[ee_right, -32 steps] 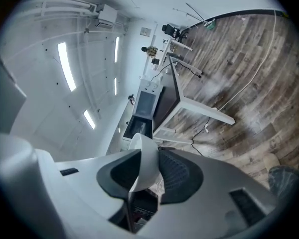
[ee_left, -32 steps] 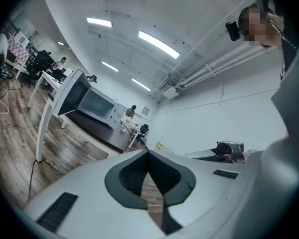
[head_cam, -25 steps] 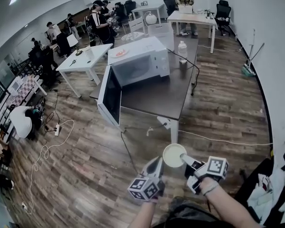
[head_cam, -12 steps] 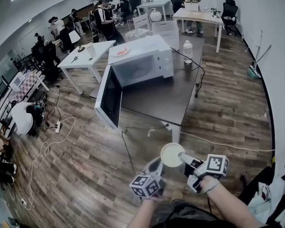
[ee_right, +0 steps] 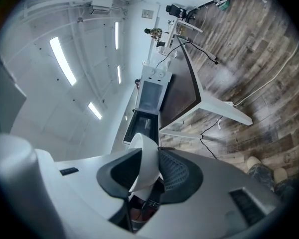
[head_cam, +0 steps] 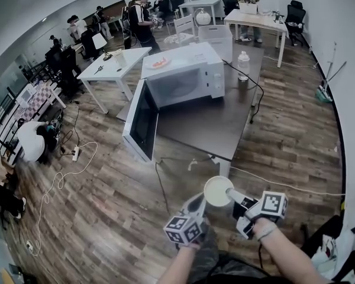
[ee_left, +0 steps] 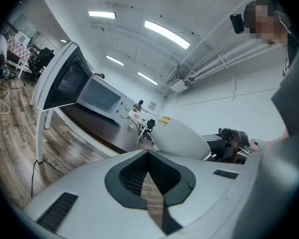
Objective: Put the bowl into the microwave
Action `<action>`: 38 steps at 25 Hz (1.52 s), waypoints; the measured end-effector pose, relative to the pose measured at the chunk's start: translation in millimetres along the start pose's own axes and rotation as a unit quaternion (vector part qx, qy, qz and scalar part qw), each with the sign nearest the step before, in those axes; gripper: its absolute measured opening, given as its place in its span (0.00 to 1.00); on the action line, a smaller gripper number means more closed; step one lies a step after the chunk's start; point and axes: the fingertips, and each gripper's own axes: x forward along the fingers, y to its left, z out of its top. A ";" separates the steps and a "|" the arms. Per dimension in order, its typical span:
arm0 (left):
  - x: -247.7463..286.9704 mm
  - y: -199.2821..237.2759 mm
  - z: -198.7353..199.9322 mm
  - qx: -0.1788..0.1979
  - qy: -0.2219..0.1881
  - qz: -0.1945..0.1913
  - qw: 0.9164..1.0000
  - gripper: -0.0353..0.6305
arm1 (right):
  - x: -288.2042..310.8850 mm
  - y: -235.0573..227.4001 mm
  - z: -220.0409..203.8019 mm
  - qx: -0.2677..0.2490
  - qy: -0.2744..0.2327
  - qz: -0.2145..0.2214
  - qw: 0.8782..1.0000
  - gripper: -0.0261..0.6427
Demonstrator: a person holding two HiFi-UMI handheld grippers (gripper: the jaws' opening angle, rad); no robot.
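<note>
Right gripper view: the right gripper clamps the bowl by its rim. The left gripper is closed and empty. The microwave stands open.

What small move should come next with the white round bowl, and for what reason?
Probably carry the white round bowl forward toward the white microwave. The right gripper is shut on its rim, the microwave's door stands open, and the bowl is over the wooden floor, short of the dark table.

Bright ceiling strip lights give even light; fisheye bends the edges, corners vignetted dark.
</note>
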 end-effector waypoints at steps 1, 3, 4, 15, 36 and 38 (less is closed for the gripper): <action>2.8 2.7 1.7 0.000 0.000 0.001 1.000 0.05 | 3.2 -0.6 3.0 -0.001 0.001 -0.001 1.000 0.20; 8.9 9.1 6.2 -0.001 0.000 0.002 1.000 0.05 | 11.2 -1.8 9.6 -0.003 0.004 -0.003 1.000 0.20; 12.3 12.7 8.7 -0.002 -0.001 0.002 1.000 0.05 | 15.8 -2.3 13.4 -0.005 0.005 -0.004 1.000 0.20; 66.2 68.2 45.8 -0.012 -0.003 0.015 1.000 0.05 | 85.6 -2.3 68.1 -0.022 0.018 -0.006 1.000 0.20; 145.3 175.1 113.2 -0.016 0.003 0.021 1.000 0.05 | 214.9 -8.8 142.0 -0.002 0.025 -0.013 1.000 0.20; 149.6 184.0 117.7 -0.018 0.001 0.023 1.000 0.05 | 225.2 -9.2 145.4 0.003 0.027 -0.012 1.000 0.20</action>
